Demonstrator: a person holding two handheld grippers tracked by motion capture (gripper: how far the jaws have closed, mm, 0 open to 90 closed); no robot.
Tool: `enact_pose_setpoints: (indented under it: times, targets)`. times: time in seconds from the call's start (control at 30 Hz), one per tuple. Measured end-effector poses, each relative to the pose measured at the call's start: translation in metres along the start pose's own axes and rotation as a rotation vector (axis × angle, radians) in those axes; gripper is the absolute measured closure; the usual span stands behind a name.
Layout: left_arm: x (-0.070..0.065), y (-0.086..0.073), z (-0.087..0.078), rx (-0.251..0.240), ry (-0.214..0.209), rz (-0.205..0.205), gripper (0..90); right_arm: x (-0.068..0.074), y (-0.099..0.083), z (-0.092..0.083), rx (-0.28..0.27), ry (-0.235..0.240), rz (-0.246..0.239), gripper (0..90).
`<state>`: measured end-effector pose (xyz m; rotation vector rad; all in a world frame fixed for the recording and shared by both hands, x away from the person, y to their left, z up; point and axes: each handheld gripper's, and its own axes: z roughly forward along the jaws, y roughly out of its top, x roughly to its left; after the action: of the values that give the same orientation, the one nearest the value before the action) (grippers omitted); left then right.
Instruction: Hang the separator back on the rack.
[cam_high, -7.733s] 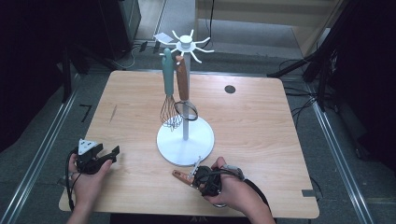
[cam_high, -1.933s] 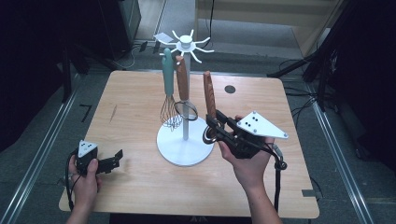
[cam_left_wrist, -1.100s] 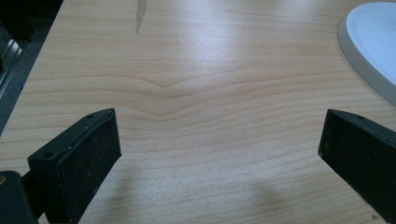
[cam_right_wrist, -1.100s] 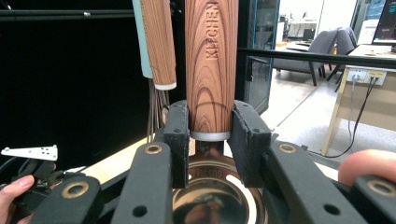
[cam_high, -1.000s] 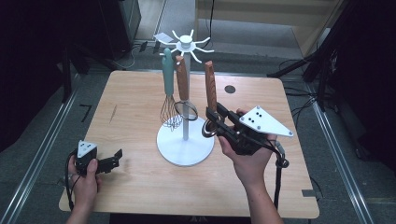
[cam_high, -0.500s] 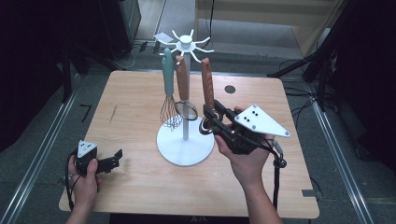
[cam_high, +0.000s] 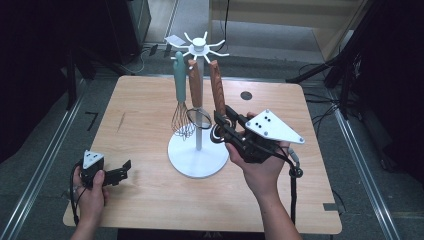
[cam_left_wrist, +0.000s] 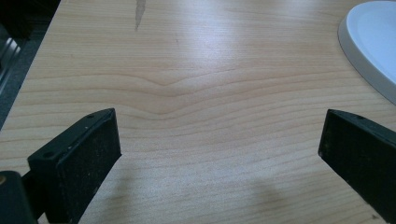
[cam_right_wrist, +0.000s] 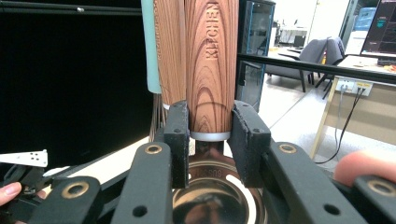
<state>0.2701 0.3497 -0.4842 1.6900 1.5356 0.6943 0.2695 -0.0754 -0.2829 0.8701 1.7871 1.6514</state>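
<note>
A white rack (cam_high: 197, 159) with hooks on top stands mid-table. On it hang a teal-handled whisk (cam_high: 179, 80) and a wood-handled utensil (cam_high: 194, 85). My right gripper (cam_high: 220, 123) is shut on a second wood-handled utensil (cam_high: 217, 90) at the bottom of its handle and holds it upright just right of the rack's post, the handle's top near a hook. In the right gripper view the pads (cam_right_wrist: 179, 135) clamp the handle (cam_right_wrist: 210, 70) above a shiny metal head (cam_right_wrist: 217, 196). My left gripper (cam_high: 121, 173) rests at the table's front left, open and empty (cam_left_wrist: 219, 144).
A black round grommet (cam_high: 246, 95) sits at the table's back right. A dark scratch (cam_high: 121, 120) marks the wood at left. The rack's base (cam_left_wrist: 373, 42) lies to the right of the left gripper. A cable (cam_high: 293, 190) hangs from the right gripper.
The right gripper picked the wood-handled utensil up from the table's front, raised it upright and carried it left toward the rack's hooks. The left gripper stayed put.
</note>
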Motion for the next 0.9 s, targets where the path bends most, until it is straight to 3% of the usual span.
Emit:
enact_pose_setpoints:
  times: [0.47, 0.6, 0.9]
  targets:
    - [0.001, 0.000, 0.000, 0.000, 0.005, -0.005, 0.0, -0.002, -0.002, 0.012, 0.010, 0.016, 0.018, 71.4]
    - [0.001, 0.001, 0.001, -0.002, 0.003, -0.009, 0.0, -0.004, -0.003, 0.012, 0.007, 0.050, 0.036, 70.4]
    - [0.001, 0.001, 0.001, -0.005, 0.005, -0.011, 0.0, -0.004, -0.004, 0.007, -0.016, 0.078, 0.037, 48.7]
